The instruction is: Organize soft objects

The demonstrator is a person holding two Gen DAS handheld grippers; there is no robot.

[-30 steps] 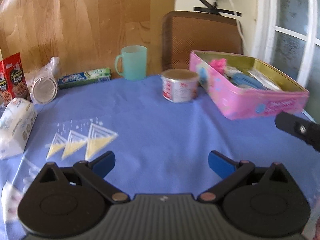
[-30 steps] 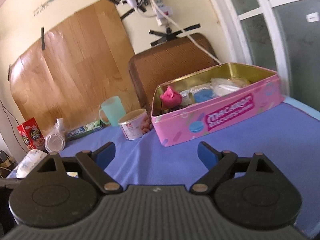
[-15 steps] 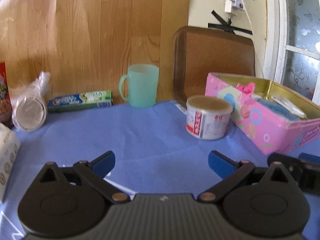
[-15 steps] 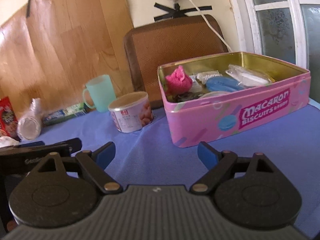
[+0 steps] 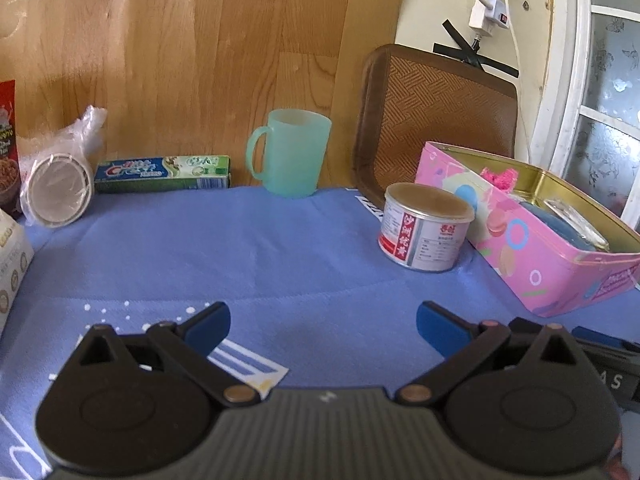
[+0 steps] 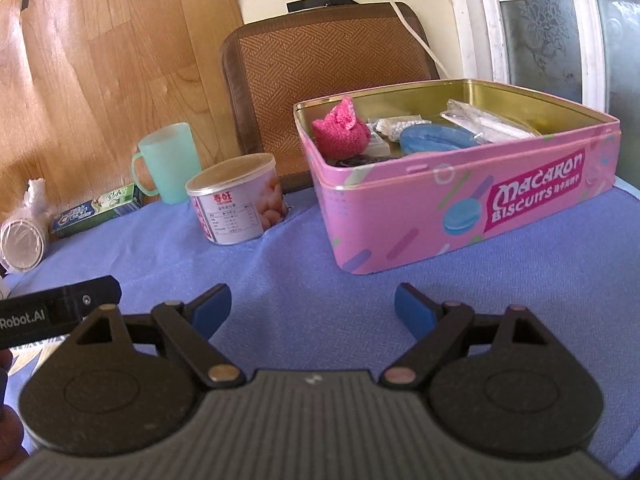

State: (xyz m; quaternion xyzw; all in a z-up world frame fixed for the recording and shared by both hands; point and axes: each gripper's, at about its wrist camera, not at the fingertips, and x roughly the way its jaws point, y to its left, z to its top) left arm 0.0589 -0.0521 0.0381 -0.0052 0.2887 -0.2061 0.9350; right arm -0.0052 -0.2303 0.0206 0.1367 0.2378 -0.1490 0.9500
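Note:
A pink biscuit tin (image 6: 472,204) stands open at the right of the blue tablecloth, also in the left wrist view (image 5: 532,264). Inside lie a pink knitted soft piece (image 6: 340,132), a blue soft pad (image 6: 436,138) and clear plastic packets (image 6: 484,124). My right gripper (image 6: 312,312) is open and empty, low over the cloth in front of the tin. My left gripper (image 5: 322,324) is open and empty, over the cloth left of the tin.
A tin can (image 5: 424,226) stands beside the pink tin. A green mug (image 5: 292,152), a toothpaste box (image 5: 162,174) and a plastic-wrapped cup stack (image 5: 56,188) line the back by the wooden board. A brown woven tray (image 6: 324,72) leans on the wall.
Both grippers have tilted down and drawn closer to the table. The left view has swung right, so the can and tin sit nearer. Both stayed open and empty.

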